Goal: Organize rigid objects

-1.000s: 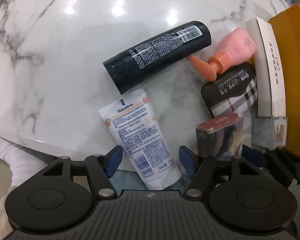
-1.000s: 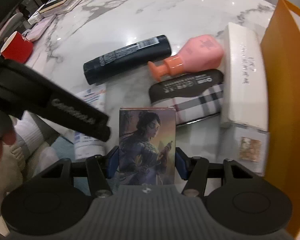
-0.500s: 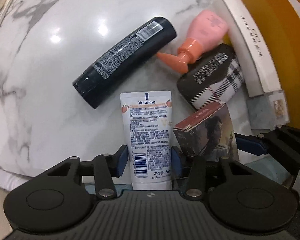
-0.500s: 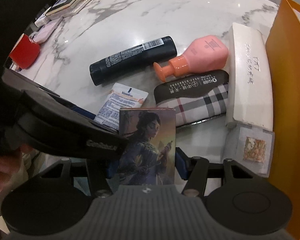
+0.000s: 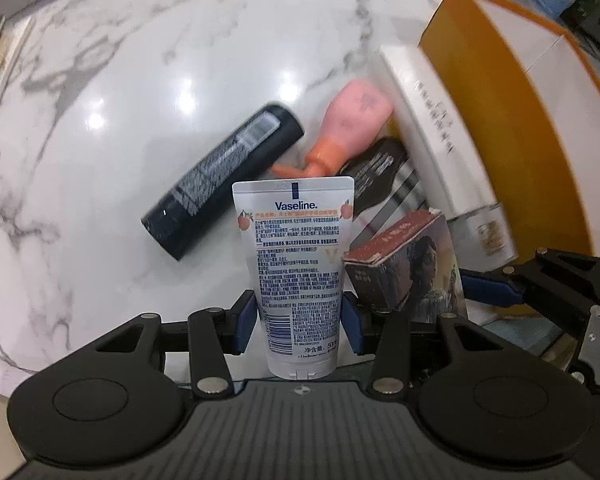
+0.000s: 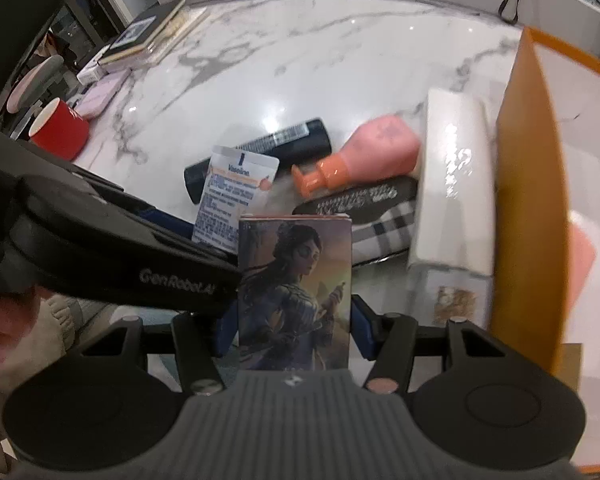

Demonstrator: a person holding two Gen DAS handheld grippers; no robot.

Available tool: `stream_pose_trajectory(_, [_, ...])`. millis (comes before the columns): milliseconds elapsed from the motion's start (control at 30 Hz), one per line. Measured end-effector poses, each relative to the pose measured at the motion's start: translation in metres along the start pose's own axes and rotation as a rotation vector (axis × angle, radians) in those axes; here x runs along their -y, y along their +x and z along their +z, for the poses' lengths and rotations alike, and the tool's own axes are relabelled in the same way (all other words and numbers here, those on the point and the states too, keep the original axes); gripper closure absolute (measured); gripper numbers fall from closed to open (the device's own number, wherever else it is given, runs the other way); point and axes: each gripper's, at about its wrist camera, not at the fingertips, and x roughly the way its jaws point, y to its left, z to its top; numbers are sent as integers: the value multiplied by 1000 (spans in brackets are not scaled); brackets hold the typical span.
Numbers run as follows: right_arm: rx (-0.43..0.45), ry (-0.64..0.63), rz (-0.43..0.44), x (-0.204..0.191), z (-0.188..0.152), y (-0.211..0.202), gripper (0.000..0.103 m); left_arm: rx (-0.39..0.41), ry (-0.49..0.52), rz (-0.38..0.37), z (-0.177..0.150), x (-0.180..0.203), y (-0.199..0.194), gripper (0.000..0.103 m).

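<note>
While left gripper jaws clamp one Vaseline tube, right gripper jaws clamp one card box

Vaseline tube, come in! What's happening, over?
Left gripper shut on Vaseline tube. Right gripper shut on picture box. Black bottle lying ahead.

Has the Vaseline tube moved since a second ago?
Yes. The Vaseline tube lay flat beside the black bottle; now the left gripper holds it lifted, overlapping that bottle.
</note>
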Motion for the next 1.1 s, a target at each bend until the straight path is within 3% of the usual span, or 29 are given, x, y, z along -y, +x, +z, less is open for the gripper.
stream_pose_trajectory(333, [118,-17,-64,14,14,-69,46,166,13,-46,19,30,-59,52])
stream_pose_trajectory(633, [186,12,-184,62,23,-128,46,256,98,-141,53,96,-87,52])
stream_pose_trajectory(867, [133,54,-281,114,12,-135,46,238,186,-211,71,145,-69,52])
stream_pose_trajectory(1100, [20,79,-307,149,3,-113,46,178,244,-231,78,176,-41,52])
